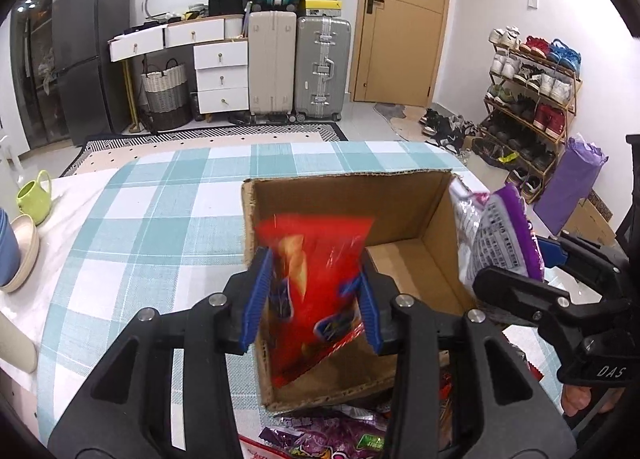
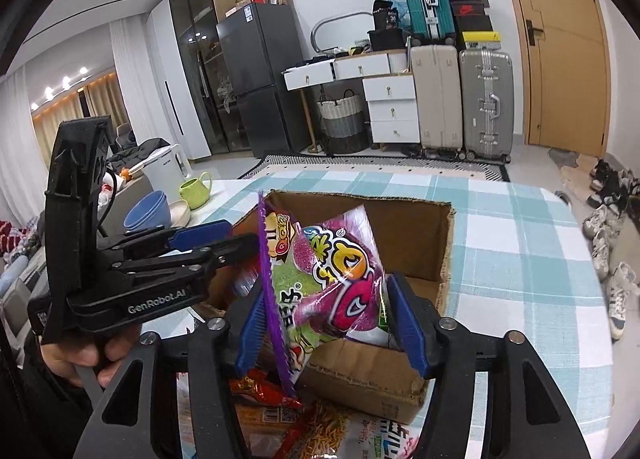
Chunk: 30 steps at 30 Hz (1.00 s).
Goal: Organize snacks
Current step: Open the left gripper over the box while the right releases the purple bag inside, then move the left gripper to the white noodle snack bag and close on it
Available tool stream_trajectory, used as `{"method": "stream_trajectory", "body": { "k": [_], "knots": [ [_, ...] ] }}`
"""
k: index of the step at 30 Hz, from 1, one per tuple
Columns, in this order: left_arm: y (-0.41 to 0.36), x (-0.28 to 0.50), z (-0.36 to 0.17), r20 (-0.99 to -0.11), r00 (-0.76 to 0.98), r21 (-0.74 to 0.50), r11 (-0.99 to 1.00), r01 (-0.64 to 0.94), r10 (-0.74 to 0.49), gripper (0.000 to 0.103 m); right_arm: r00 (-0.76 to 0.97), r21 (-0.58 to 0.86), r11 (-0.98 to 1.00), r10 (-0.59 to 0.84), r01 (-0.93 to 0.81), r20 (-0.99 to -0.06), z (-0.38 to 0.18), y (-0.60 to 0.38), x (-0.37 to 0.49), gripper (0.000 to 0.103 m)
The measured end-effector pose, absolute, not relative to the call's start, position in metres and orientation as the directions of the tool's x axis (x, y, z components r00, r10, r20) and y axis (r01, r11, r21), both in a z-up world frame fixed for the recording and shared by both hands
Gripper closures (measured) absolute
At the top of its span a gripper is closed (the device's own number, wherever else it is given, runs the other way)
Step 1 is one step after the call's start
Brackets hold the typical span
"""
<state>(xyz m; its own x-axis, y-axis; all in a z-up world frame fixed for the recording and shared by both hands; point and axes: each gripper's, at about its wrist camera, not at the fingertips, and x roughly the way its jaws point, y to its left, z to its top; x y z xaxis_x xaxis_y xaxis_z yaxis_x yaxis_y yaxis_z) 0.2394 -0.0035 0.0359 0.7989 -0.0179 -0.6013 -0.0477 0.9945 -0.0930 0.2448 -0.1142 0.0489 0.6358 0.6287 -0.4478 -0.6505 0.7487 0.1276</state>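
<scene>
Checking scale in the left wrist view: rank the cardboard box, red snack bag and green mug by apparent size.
1. cardboard box
2. red snack bag, blurred and near the camera, so unsure
3. green mug

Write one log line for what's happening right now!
left tool: red bag, blurred, over box | right tool: holds purple bag

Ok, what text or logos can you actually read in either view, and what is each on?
"GenRobot.AI": side of the left gripper body.
"DAS": side of the right gripper body.
Nike swoosh: shoebox atop the suitcases.
Purple snack bag: large stylized characters, not legible to me.
Red snack bag: motion-blurred, unreadable.
</scene>
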Motion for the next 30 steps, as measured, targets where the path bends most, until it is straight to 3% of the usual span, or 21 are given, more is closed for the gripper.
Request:
{"method": "stream_trajectory", "body": {
  "k": [1,3,4,7,9,24,30],
  "knots": [
    [-0.003,0.239,0.037,-0.602,0.798,-0.09,0.995,-0.043,-0.02,0.061,0.645,0.126,0.753,0.626,-0.646,-0.438,0.05,-0.117,0.242,0.031],
    [-0.002,0.235,0.04,-0.598,0.801,-0.079,0.996,-0.047,-0.01,0.03,0.659,0.129,0.756,0.629,-0.641,-0.413,0.054,-0.123,0.236,0.018],
    [0.0,0.23,0.041,-0.586,0.81,-0.072,0.996,-0.058,0.005,0.022,0.667,0.128,0.762,0.624,-0.635,-0.407,0.056,-0.127,0.232,0.017],
    [0.004,0.214,0.048,-0.552,0.833,-0.071,0.995,-0.07,0.02,0.014,0.684,0.118,0.777,0.606,-0.618,-0.405,0.058,-0.135,0.221,0.006],
    [0.01,0.202,0.051,-0.556,0.831,-0.09,0.993,-0.077,0.014,0.0,0.699,0.119,0.792,0.589,-0.599,-0.406,0.056,-0.143,0.211,0.001],
    [0.038,0.099,0.031,-0.573,0.817,-0.103,0.982,-0.155,0.069,0.001,0.701,0.147,0.851,0.503,-0.504,-0.505,0.009,-0.176,0.157,0.001],
    [0.04,0.077,0.006,-0.597,0.798,-0.068,0.987,-0.149,0.079,0.001,0.692,0.076,0.877,0.425,-0.475,-0.584,-0.016,-0.174,0.146,0.0]
  ]
}}
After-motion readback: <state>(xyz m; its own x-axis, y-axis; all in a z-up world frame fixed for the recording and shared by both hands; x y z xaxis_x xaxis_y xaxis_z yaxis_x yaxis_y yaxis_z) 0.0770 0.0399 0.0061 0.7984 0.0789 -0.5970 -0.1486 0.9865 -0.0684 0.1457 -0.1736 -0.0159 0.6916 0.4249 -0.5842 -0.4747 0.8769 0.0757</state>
